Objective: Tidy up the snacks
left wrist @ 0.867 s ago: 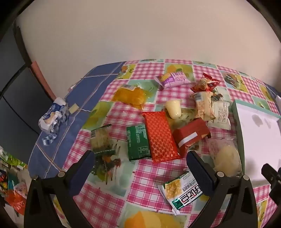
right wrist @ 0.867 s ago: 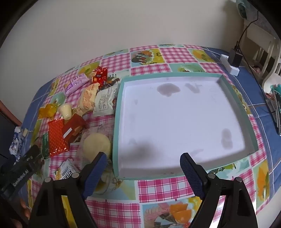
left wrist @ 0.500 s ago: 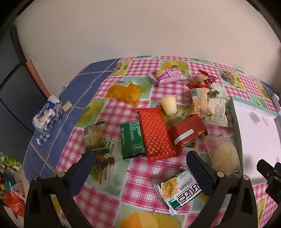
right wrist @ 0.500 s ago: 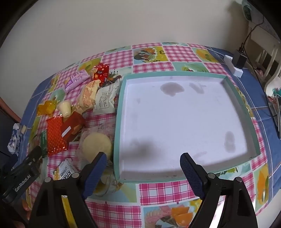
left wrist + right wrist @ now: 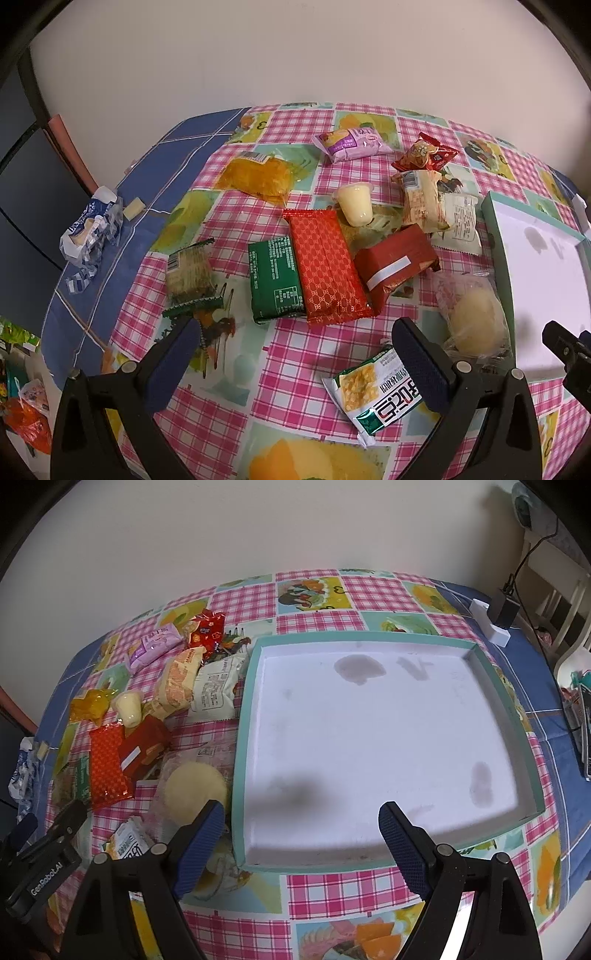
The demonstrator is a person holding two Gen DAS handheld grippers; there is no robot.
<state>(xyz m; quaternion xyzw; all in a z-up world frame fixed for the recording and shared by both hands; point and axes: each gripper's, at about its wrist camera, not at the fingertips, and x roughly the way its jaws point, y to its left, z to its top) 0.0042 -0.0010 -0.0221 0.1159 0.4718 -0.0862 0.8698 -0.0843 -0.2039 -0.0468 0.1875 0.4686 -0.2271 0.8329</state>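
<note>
Several snack packets lie scattered on the checked tablecloth: an orange-red wafer pack (image 5: pixel 327 264), a green pack (image 5: pixel 275 278), a dark red box (image 5: pixel 395 264), a pudding cup (image 5: pixel 354 203), a clear-wrapped round bun (image 5: pixel 474 321) and a green-white cracker pack (image 5: pixel 373 393). My left gripper (image 5: pixel 295 363) hangs open above the cloth, just short of these, nothing between its fingers. A shallow teal-rimmed white tray (image 5: pixel 491 679) holds nothing. My right gripper (image 5: pixel 301 840) stands open over the tray's near edge, the bun (image 5: pixel 194 788) just left of it.
A crumpled blue-white wrapper (image 5: pixel 90 230) lies on the blue cloth at the left. A white charger block with a black plug (image 5: pixel 493 618) sits behind the tray at the right. The wall runs close behind the table. The left gripper's body (image 5: pixel 44 864) shows at the right wrist view's lower left.
The left wrist view has shifted slightly, so the snacks sit a bit lower and further left in frame. The right gripper has drifted a little over the tray. Both jaws stay open.
</note>
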